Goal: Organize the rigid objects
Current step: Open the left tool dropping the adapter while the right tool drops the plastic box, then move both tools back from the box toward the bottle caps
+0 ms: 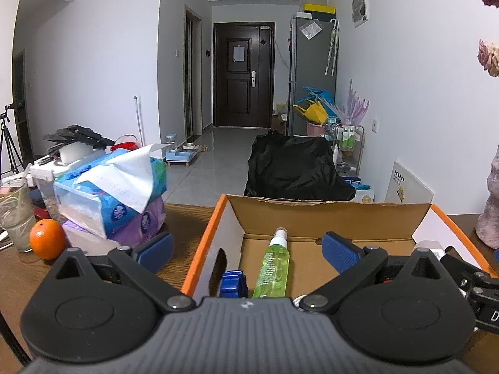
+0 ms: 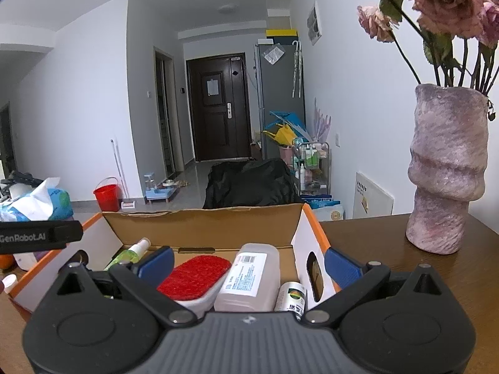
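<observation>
Both your left gripper (image 1: 246,244) and right gripper (image 2: 248,263) stand wide and empty over the orange-edged cardboard box (image 1: 199,243), which holds the green spray bottle (image 1: 272,268), red brush (image 2: 195,277) and labelled bottle (image 2: 249,275). Before closing, centre the jaws on one item, clear of the box wall. Legible writing: "GenRobot.AI" on the left gripper's side; the bottle labels are too small to read.

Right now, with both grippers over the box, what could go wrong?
1. The vase of flowers stands close on the table, right of the open right gripper. A wide swing could tip it.
2. The box is already crowded with a red brush and bottles, so reaching in may shove things around.
3. The orange near the open left gripper could roll if bumped.
</observation>
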### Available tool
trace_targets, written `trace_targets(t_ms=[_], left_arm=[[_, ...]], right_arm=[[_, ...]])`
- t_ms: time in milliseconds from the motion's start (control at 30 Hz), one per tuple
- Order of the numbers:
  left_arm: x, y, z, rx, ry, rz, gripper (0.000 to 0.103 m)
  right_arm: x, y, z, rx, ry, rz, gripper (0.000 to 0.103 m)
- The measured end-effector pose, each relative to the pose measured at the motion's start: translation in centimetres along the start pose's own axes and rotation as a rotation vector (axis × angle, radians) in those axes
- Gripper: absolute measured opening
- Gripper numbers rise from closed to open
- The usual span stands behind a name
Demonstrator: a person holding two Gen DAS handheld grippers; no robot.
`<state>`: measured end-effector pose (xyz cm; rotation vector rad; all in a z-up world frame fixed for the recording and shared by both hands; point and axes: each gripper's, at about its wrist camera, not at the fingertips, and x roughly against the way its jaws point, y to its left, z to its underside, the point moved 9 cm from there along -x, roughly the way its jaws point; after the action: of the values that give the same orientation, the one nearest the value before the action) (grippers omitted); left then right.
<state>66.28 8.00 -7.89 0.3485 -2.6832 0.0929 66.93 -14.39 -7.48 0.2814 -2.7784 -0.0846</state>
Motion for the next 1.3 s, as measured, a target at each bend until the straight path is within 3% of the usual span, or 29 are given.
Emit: trace_targets(t_ms=[433,1000,1300], left_arm=[[5.6,2.1,1.5,-0.003,-0.006,0.003,0.103],[13.5,6.6,6.4,-0.003,0.026,-0.028,0.103],[16.5,9.5,9.3,-0.005,0.053,-0.066,0.103]], right_arm=[[5.1,0.4,0.9,0.011,-0.014,-0.033,0.103],[14.1,3.0,4.9,0.023,-0.001,-0.043,0.103],[16.6,5.5,7.0,0.029,0.024,-0.069,0.103]])
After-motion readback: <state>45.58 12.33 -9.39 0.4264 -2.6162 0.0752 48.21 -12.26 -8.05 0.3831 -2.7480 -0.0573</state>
